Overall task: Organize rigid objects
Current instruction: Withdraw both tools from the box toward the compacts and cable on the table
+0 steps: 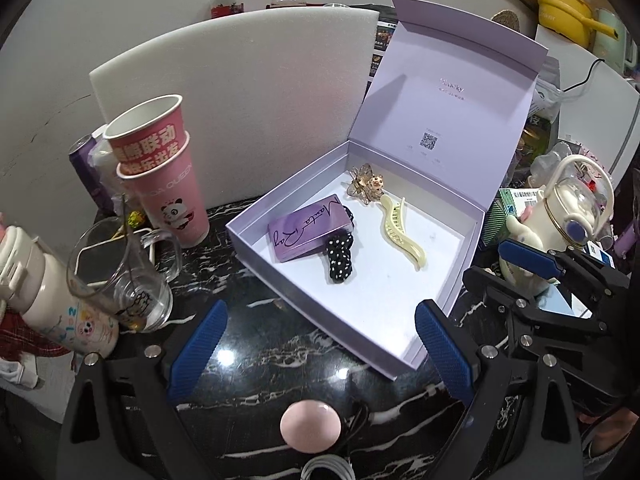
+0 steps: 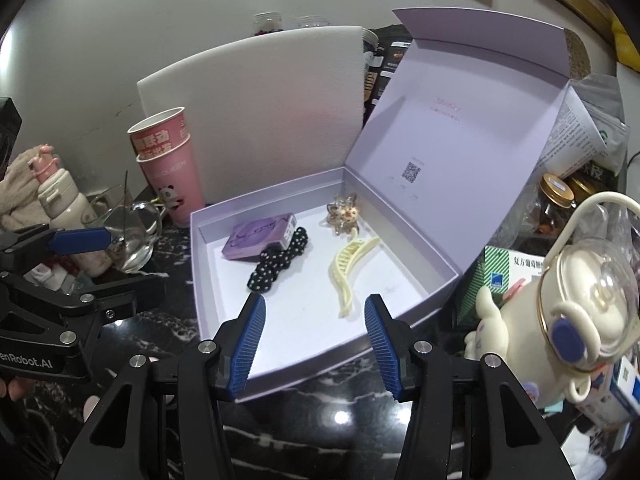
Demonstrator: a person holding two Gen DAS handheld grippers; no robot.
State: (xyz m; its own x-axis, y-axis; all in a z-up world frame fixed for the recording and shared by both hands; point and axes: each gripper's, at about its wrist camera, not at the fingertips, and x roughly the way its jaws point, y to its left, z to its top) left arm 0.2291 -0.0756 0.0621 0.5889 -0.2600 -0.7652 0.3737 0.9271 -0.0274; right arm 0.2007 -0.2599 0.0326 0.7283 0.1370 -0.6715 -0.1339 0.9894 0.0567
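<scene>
A lilac gift box [image 1: 292,184] [image 2: 264,192] stands open on the black marble table, its lid upright at the back. Inside lie a small purple carton [image 1: 308,228] [image 2: 256,236], a black dotted hair tie [image 1: 340,256] [image 2: 280,264], a cream claw clip [image 1: 400,228] [image 2: 348,276] and a gold flower clip [image 1: 366,186] [image 2: 344,212]. My left gripper [image 1: 322,312] [image 2: 120,264] is open and empty at the box's near left corner. My right gripper [image 2: 316,308] [image 1: 504,268] is open and empty over the box's front edge.
Stacked pink paper cups [image 1: 160,168], a glass mug [image 1: 120,276] and a white bottle [image 1: 52,300] crowd the left. A white foam board [image 1: 240,100] stands behind. A cream cartoon kettle [image 2: 560,312] and a green-striped carton [image 2: 504,276] sit right. A pink egg-shaped thing [image 1: 310,426] lies near.
</scene>
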